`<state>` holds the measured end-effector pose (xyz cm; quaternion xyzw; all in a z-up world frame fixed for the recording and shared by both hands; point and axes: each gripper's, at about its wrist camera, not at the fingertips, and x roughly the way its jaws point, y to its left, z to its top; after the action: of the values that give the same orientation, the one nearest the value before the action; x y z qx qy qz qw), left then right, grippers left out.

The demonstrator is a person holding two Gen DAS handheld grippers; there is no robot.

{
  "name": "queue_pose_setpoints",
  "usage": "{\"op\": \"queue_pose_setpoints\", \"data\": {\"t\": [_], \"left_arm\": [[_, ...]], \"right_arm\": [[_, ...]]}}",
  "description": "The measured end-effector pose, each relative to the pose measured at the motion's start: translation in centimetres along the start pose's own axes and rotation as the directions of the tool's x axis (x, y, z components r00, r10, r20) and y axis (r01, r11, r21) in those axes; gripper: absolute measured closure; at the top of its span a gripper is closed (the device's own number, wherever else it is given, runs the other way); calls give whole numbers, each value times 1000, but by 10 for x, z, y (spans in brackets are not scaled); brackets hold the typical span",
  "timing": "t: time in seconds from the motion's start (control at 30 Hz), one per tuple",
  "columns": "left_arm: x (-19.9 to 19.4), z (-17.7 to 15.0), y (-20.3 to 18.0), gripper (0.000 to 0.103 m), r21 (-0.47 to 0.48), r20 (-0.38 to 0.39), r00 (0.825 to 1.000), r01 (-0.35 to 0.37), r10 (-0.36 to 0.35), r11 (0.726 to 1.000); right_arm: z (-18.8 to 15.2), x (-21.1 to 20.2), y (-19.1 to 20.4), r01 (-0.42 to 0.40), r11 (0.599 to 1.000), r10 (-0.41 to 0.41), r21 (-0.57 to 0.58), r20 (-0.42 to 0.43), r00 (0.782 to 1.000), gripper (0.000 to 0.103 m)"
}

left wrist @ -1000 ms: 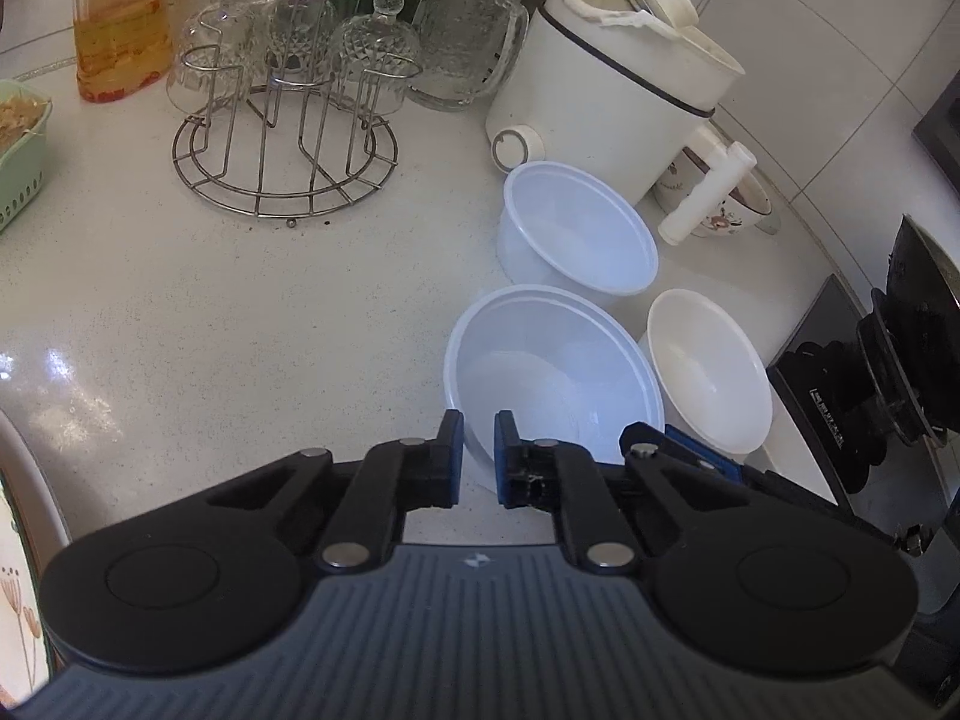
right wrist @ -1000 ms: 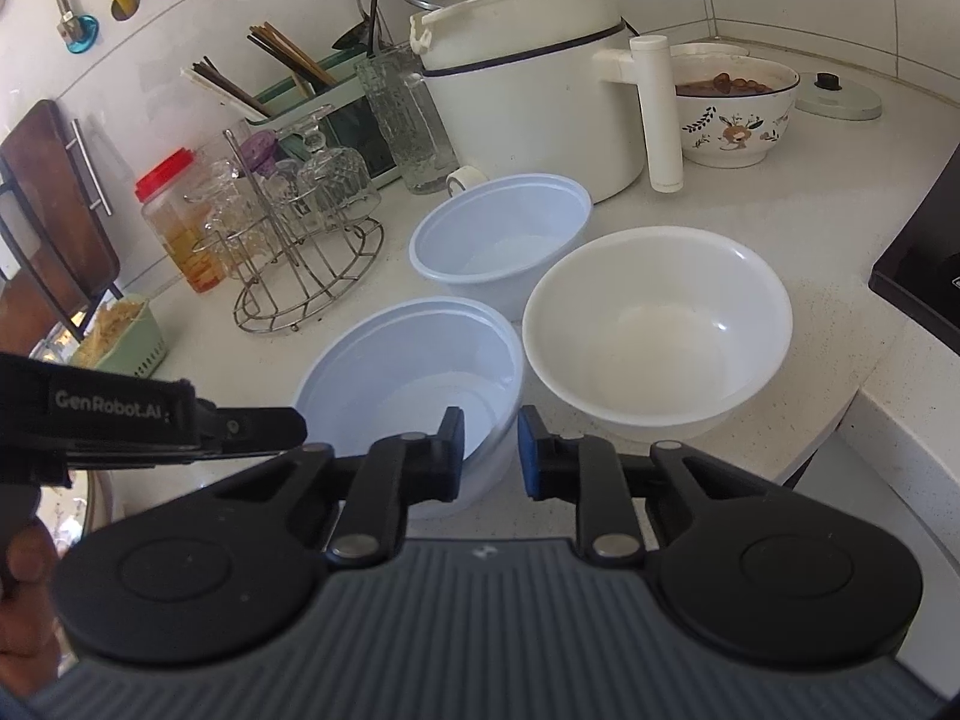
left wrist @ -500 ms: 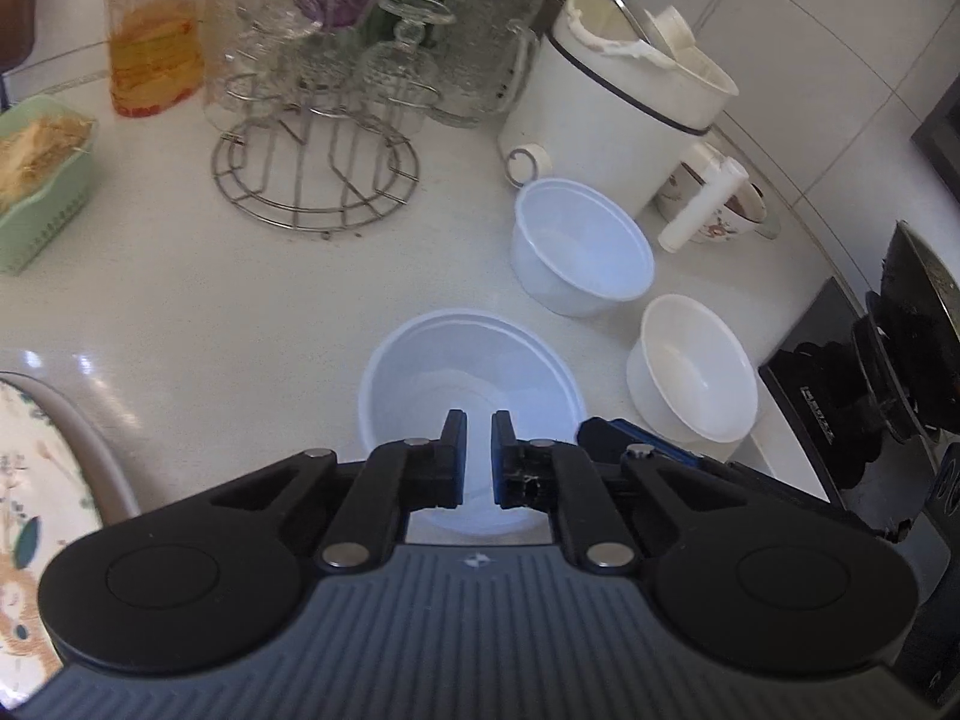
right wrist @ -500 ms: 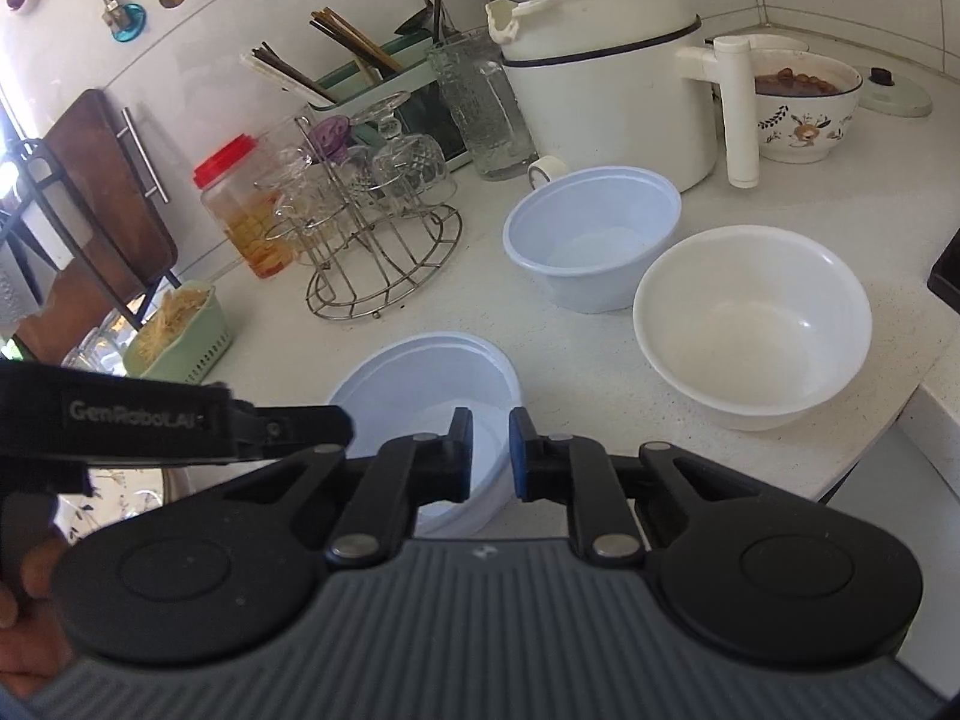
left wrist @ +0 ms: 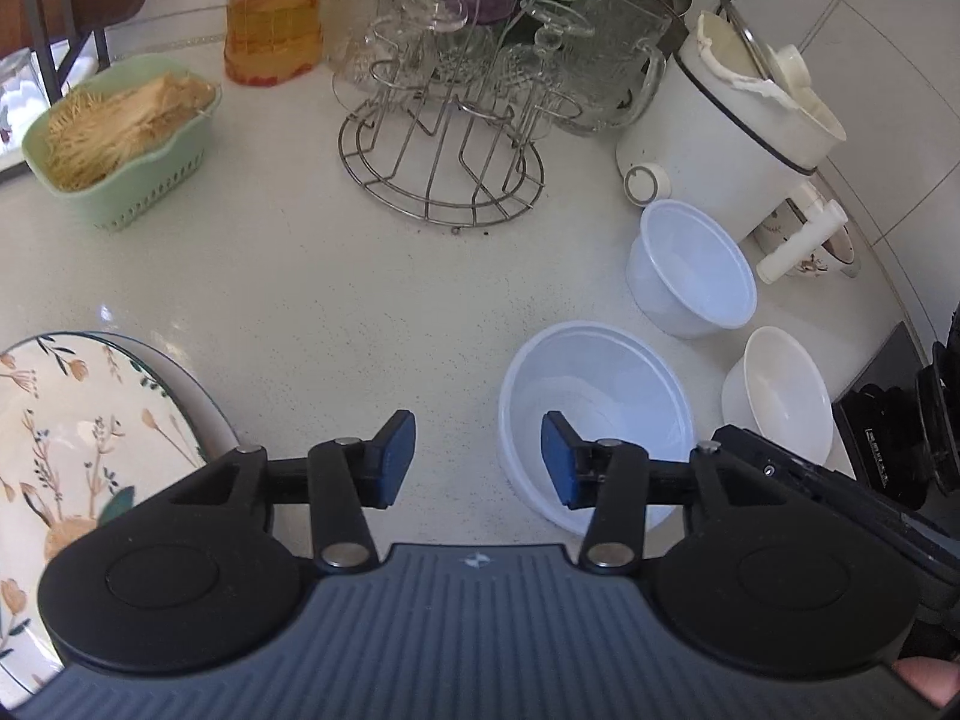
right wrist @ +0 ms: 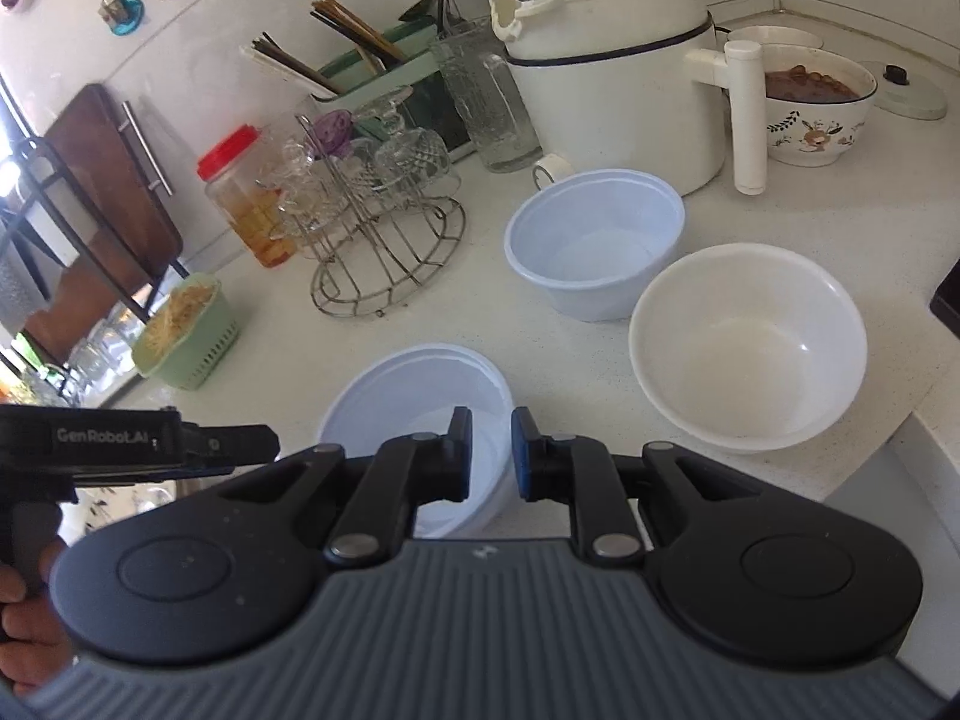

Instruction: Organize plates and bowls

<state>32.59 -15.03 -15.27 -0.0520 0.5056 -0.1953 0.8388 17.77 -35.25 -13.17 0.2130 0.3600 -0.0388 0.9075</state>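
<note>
A translucent white plastic bowl [left wrist: 594, 396] [right wrist: 414, 396] stands on the counter near the front edge. My right gripper [right wrist: 491, 456] is shut on its right rim, with the wall between the pads. My left gripper [left wrist: 477, 459] hangs just left of this bowl; its jaws are opening and nothing is between them. Its black body [right wrist: 150, 441] shows in the right wrist view. Further back are a second plastic bowl [left wrist: 690, 270] [right wrist: 594, 240] and a white ceramic bowl [left wrist: 780, 390] [right wrist: 750, 348], both empty. A floral plate [left wrist: 72, 432] lies at the left.
A wire rack of glasses [left wrist: 444, 168] stands at the back, beside a white cooker [left wrist: 720, 138] and a patterned bowl of food [right wrist: 810, 114]. A green basket [left wrist: 126, 138] and a jar [left wrist: 273, 18] are back left. A black stove [left wrist: 882, 438] and the counter's edge [right wrist: 900, 426] are at the right.
The left gripper let go of the near bowl's rim, opened and drew off to the left. The near bowl now stands farther from the other two bowls. More of the floral plate shows.
</note>
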Motion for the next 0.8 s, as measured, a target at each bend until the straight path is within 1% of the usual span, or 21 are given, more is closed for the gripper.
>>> {"op": "queue_pose_setpoints", "data": {"t": [0.1, 0.17, 0.27, 0.37, 0.43, 0.5, 0.53, 0.7, 0.8], "left_arm": [[6, -3, -5, 52, -23, 1, 1000, 15, -15, 1000], [9, -5, -8, 56, -29, 4, 1000, 13, -13, 999], [15, -8, -10, 63, -57, 0, 1000, 20, -20, 998], [19, -9, -10, 70, -68, 2, 1000, 12, -12, 998], [22, -9, -9, 77, -73, -1, 1000, 6, -6, 997], [24, -9, -9, 80, -72, 2, 1000, 2, -1, 997], [25, -8, -9, 81, -72, 4, 1000, 0, 0, 997], [25, -9, -6, 81, -95, -2, 1000, 17, -17, 995], [20, -9, -2, 81, -93, 3, 1000, 7, -7, 996]], "right_arm": [[3, -1, -3, 4, 1000, -4, -13, -15, 1000, 84], [6, 1, -6, -3, 1000, 3, -21, -30, 1000, 76], [9, 9, -9, -17, 999, 15, -38, -51, 999, 76], [11, 16, -7, -42, 997, 38, -66, -66, 997, 76], [12, 21, -6, -50, 996, 45, -78, -71, 996, 76], [11, 26, -4, -58, 995, 51, -83, -86, 995, 76], [11, 29, -3, -61, 995, 53, -84, -94, 994, 78], [6, 35, 4, -81, 993, 68, -91, -131, 989, 77], [6, 33, 9, -87, 992, 74, -92, -134, 988, 77]]}}
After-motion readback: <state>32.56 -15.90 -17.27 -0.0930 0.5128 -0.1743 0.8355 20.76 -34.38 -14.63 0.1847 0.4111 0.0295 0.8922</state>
